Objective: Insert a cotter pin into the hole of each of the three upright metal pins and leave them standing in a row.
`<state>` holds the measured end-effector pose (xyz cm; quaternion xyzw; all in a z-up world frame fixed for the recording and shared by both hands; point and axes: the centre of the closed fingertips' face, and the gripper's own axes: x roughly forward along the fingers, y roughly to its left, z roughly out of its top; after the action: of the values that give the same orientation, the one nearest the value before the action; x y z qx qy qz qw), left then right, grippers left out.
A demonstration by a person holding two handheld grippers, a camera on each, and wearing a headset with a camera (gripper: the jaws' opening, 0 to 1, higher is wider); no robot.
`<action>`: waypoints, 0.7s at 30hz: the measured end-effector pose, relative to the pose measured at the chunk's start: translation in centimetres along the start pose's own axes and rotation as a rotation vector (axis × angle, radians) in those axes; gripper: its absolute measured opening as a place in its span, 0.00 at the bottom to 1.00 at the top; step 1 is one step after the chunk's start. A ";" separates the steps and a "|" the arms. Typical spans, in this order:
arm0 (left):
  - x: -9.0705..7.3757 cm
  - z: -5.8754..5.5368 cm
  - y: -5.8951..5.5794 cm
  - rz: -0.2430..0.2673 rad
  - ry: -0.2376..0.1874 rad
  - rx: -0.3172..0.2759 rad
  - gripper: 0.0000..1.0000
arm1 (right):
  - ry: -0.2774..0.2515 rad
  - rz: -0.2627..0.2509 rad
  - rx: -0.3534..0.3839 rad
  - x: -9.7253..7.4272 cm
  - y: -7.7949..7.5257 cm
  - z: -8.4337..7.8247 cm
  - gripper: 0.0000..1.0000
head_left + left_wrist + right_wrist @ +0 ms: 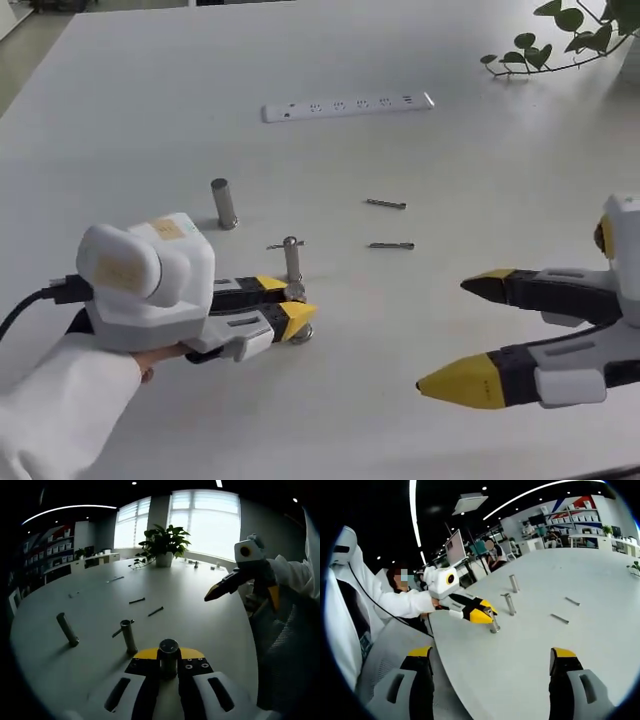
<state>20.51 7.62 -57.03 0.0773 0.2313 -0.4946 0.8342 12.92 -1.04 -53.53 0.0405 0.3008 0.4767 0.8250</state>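
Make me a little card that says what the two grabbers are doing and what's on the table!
left gripper: shut on a metal pin, upright on the table
right gripper: open, holding nothing
middle pin: upright, cotter pin across its top
far pin: upright, no cotter pin seen
loose cotter pins: two, lying flat
farther back: power strip, plant
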 end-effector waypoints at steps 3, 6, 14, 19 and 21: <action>0.1 0.1 -0.2 -0.002 -0.007 -0.004 0.11 | 0.004 0.002 0.001 0.1 0.0 -0.1 0.95; 0.2 0.1 -0.4 -0.006 -0.012 0.007 0.11 | 0.006 0.006 -0.003 0.1 0.1 -0.1 0.95; 0.1 0.1 -0.8 -0.026 -0.022 -0.003 0.12 | 0.009 -0.008 -0.036 0.1 -0.1 0.2 0.94; -0.5 1.7 -0.8 -0.028 -0.118 -0.048 0.23 | 0.014 -0.010 -0.045 0.0 -0.3 0.4 0.94; -1.0 1.9 -0.6 -0.027 -0.116 -0.046 0.34 | 0.020 -0.012 -0.052 -0.1 -0.5 0.4 0.94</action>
<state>20.23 7.43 -54.88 0.0263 0.1949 -0.5039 0.8411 13.47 -1.26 -53.33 0.0124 0.2969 0.4796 0.8256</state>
